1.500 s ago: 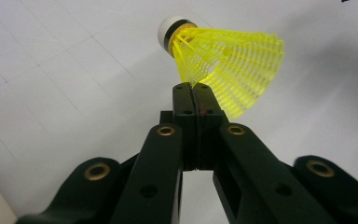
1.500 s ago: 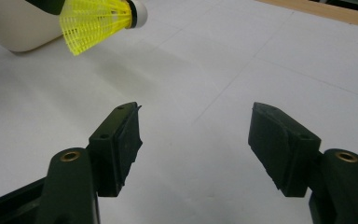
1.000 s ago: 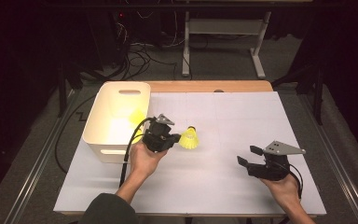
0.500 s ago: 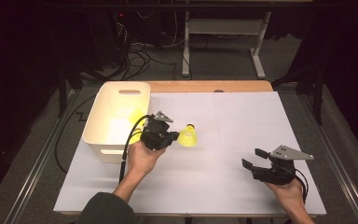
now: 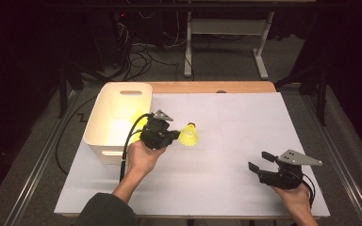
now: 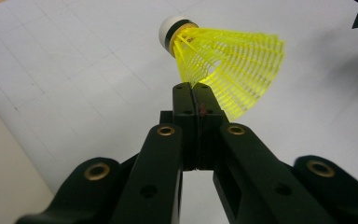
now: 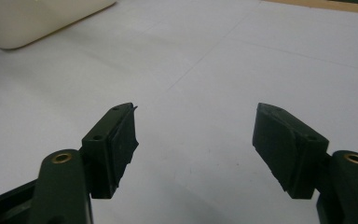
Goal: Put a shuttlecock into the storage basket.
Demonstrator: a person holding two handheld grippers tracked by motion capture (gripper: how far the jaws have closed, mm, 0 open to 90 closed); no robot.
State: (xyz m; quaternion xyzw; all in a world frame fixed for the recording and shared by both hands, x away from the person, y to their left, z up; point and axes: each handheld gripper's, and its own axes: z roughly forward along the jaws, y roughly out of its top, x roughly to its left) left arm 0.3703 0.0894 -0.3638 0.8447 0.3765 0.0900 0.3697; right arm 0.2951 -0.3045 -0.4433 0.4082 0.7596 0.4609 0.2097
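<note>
Gripper on my left [image 5: 172,136] first: its jaws are pressed together on the rim of the yellow shuttlecock [image 5: 189,135], pinching the mesh skirt. From the left gripper view I see the shuttlecock [image 6: 223,63] sticking out past the tips, its white cork with a dark band pointing away and to the upper left, the skirt fanning toward the right. From the high view I read it as held just above the white sheet [image 5: 226,141] that covers the bench, right beside the white bin [image 5: 104,141], which stands at the sheet's left edge. Something yellow lies inside the bin behind my left hand; I cannot tell what it is.

Moving across, the middle of the sheet is bare paper with a faint grid.

On the far side, my right gripper [image 5: 260,162] hovers low near the front right corner, well apart from the shuttlecock. Its jaws stand wide, with nothing between the pads [image 7: 116,144] but the sheet below.
</note>
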